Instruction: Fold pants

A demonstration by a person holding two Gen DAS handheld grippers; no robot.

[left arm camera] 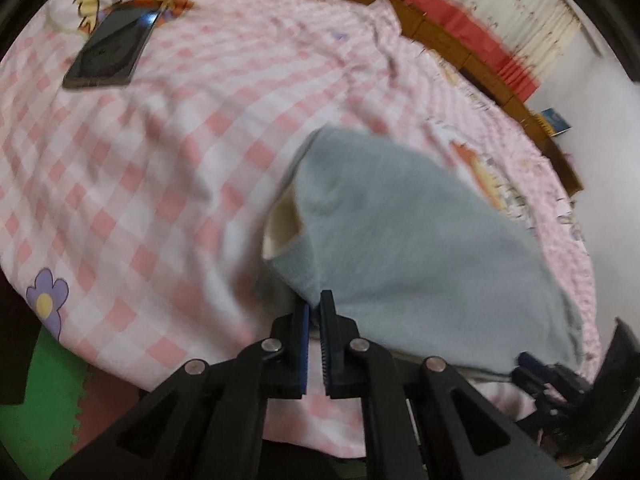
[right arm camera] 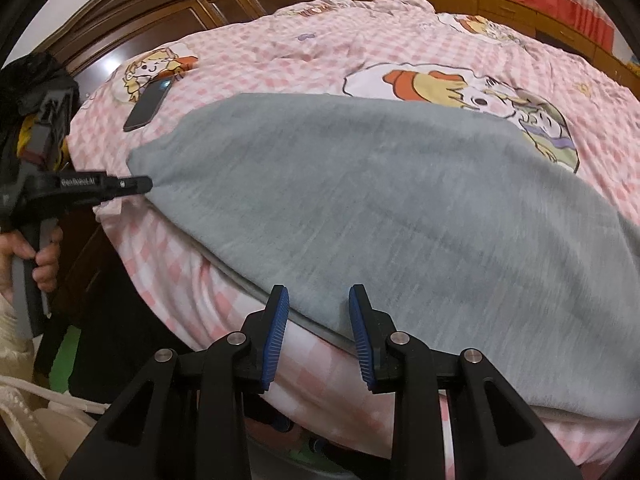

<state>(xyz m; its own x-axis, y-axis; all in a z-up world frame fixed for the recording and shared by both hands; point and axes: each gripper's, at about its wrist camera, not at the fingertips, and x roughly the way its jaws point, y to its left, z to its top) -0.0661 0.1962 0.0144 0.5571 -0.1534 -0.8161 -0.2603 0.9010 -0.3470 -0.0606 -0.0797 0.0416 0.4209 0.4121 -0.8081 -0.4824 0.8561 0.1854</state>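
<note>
Left wrist: left claw (left arm camera: 315, 304) clamped on pants (left arm camera: 420, 248)

Left claw (left arm camera: 316, 300) closed tight on a corner of the grey pants (left arm camera: 420, 248), cream lining showing at the fold. Pants lie on pink checked bedsheet (left arm camera: 160, 152). Dark phone (left arm camera: 110, 54) well apart, far left. Frame blurred.

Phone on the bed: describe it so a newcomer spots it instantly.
Start at the bed's pink checked cover. Left of the grey pants, by the blonde cartoon girl print, lies the phone. It is the only dark, flat, glossy rectangle there.
</note>
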